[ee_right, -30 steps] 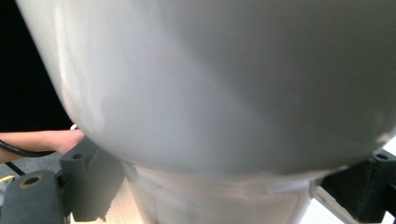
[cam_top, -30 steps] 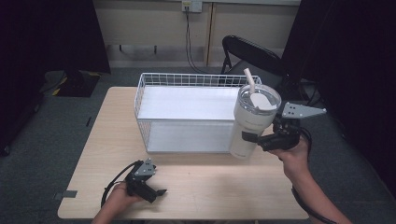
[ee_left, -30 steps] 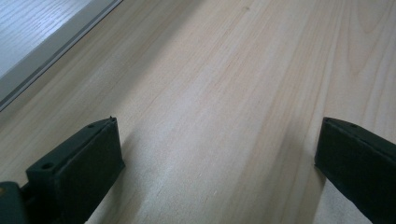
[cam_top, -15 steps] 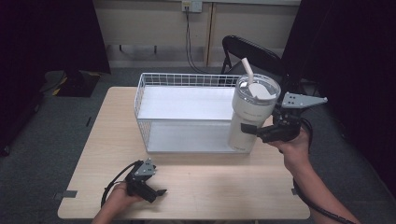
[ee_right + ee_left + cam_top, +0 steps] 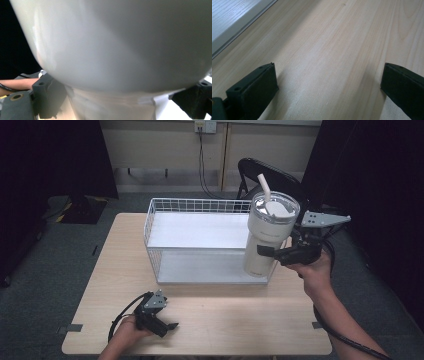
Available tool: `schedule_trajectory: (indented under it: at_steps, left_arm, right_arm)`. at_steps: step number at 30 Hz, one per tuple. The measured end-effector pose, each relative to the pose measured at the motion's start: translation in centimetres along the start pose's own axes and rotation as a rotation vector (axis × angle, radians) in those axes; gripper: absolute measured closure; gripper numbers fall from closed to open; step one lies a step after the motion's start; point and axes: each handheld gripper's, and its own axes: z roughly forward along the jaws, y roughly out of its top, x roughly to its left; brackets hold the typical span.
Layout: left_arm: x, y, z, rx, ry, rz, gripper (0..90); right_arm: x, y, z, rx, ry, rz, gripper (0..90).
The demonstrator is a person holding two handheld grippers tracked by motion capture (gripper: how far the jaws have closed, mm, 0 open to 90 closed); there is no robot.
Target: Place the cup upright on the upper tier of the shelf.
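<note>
Tumbler [image 5: 270,237] held over the right end of a wire basket [image 5: 165,210] on a pale wood table [image 5: 240,320].

The right gripper [image 5: 272,254] clamps the cream tumbler, lidded with a straw, at about 3 o'clock on the tabletop; its base sits low at the basket's right wall. The left gripper [image 5: 167,326] rests at 7 o'clock, jaws wide apart over bare wood grain. Grey carpet [image 5: 45,270] surrounds the table; a black folding chair [image 5: 265,172] stands at 12 o'clock before a beige wall, dark curtains at both sides.

Left gripper [image 5: 167,326] rests low at the table's [image 5: 240,330] near edge, jaws wide apart; right gripper [image 5: 270,252] raised over the right edge, jaws clamped, forearm extended.
</note>
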Motion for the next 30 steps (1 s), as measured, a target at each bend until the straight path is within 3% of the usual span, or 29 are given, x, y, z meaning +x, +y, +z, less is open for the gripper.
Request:
schedule_trajectory:
  at_steps: [30]
  left_arm:
    - [0.0,0.0,0.0,-0.004,0.002,-0.003,0.1]
  right_arm:
    - [-0.9,3.5,1.1,-0.009,-0.034,0.001,10.5]
